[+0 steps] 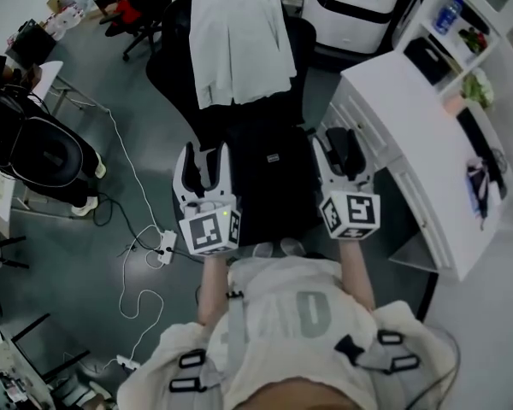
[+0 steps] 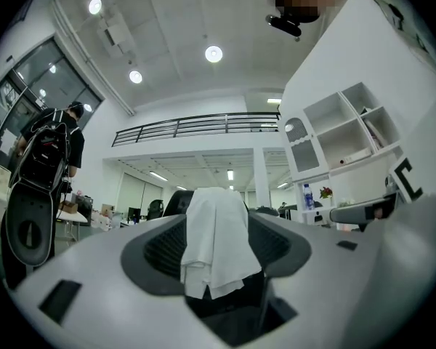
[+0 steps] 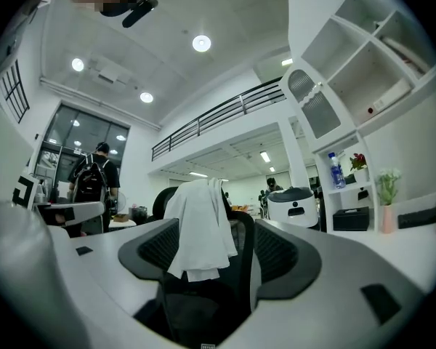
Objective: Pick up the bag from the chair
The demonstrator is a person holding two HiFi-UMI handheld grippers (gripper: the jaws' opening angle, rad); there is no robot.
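A black bag (image 1: 269,182) with a small white label rests on the seat of a black office chair (image 1: 175,58). A white cloth (image 1: 239,37) hangs over the chair's backrest. My left gripper (image 1: 204,158) hovers at the bag's left side, jaws spread wide, nothing between them. My right gripper (image 1: 340,143) stands open at the bag's right side, also empty. In the left gripper view the cloth (image 2: 214,238) and the dark bag (image 2: 232,318) lie straight ahead between the jaws. The right gripper view shows the bag (image 3: 196,307) low ahead, under the cloth (image 3: 200,227).
A white desk with shelves (image 1: 410,135) stands close on the right. A white machine (image 1: 359,2) sits behind the chair. Cables and a power strip (image 1: 165,244) lie on the floor to the left, beside a black bulky case (image 1: 43,152). A person with a backpack (image 3: 94,180) stands further off.
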